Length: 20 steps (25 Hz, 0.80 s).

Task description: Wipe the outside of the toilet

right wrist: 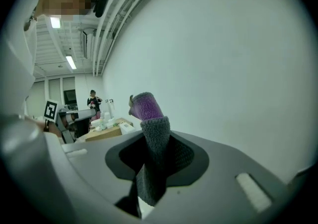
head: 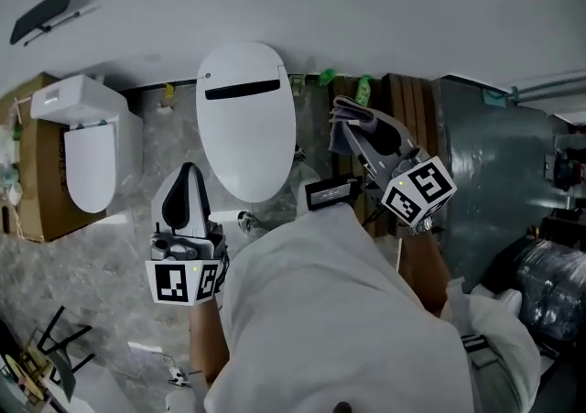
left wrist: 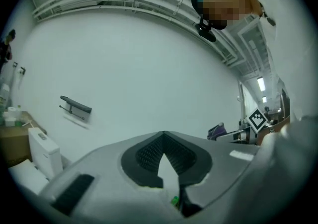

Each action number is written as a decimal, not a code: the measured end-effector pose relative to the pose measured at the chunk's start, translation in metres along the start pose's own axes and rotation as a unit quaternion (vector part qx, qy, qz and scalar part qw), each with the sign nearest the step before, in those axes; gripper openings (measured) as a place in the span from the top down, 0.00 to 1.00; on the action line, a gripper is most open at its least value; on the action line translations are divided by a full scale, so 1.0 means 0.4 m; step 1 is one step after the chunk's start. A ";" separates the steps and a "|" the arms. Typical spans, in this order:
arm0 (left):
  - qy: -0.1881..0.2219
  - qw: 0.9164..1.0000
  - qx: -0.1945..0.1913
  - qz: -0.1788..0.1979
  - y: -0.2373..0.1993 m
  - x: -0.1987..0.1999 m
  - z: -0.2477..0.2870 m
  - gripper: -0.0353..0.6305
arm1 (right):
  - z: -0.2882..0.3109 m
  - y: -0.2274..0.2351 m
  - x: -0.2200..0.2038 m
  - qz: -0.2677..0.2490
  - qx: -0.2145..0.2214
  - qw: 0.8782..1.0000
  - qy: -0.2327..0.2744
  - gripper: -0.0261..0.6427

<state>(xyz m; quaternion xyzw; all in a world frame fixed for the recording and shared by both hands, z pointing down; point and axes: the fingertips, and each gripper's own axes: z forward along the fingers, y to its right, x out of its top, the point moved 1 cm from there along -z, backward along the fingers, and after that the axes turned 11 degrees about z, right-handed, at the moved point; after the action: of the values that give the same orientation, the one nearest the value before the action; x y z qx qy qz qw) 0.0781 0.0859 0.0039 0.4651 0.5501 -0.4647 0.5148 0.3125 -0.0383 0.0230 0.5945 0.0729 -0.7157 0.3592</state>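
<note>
The white toilet (head: 245, 118) stands ahead in the head view with its lid down, against the white wall. My right gripper (head: 359, 134) is raised to the right of the lid, level with it, and is shut on a grey and purple cloth (head: 352, 114). In the right gripper view the cloth (right wrist: 151, 138) sticks up from between the jaws of the right gripper (right wrist: 155, 161). My left gripper (head: 189, 173) points up just in front of the toilet's left side. Its tips meet and hold nothing in the left gripper view (left wrist: 164, 137).
A second white toilet (head: 87, 141) stands at the left beside a cardboard box (head: 35, 173). Wooden boards (head: 412, 109) and a grey wrapped panel (head: 494, 173) lean at the right. Small bottles (head: 363, 88) sit along the wall. A black bracket (head: 44, 13) hangs on the wall.
</note>
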 end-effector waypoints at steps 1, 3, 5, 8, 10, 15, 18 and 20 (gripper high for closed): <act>-0.001 1.000 0.022 0.000 -0.006 -0.003 0.030 0.94 | 0.038 0.046 0.012 -0.005 0.011 1.000 -0.013 0.82; -0.003 0.998 0.068 -0.005 -0.013 -0.011 0.091 0.94 | 0.123 0.139 0.038 -0.019 0.039 0.998 -0.045 0.82; -0.007 0.995 0.104 -0.007 -0.017 -0.023 0.157 0.94 | 0.215 0.225 0.069 -0.039 0.069 0.994 -0.074 0.82; -0.020 0.989 0.145 -0.003 -0.022 -0.046 0.243 0.94 | 0.350 0.321 0.099 -0.069 0.111 0.985 -0.114 0.82; -0.029 0.985 0.170 -0.002 -0.025 -0.066 0.285 0.94 | 0.428 0.367 0.094 -0.087 0.135 0.977 -0.137 0.82; -0.050 0.977 0.207 -0.010 -0.027 -0.125 0.356 0.94 | 0.592 0.441 0.014 -0.124 0.174 0.957 -0.198 0.82; -0.063 0.976 0.207 -0.009 -0.038 -0.178 0.403 0.94 | 0.693 0.487 -0.082 -0.144 0.183 0.942 -0.241 0.82; -0.070 0.977 0.203 -0.007 -0.048 -0.218 0.432 0.94 | 0.754 0.518 -0.153 -0.159 0.187 0.931 -0.270 0.82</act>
<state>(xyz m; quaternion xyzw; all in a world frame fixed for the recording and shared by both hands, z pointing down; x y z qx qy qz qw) 0.0857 -0.0906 0.0850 0.5225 0.4100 -0.6015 0.4439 0.1983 -0.3240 0.2304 0.4159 -0.0681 -0.8976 0.1289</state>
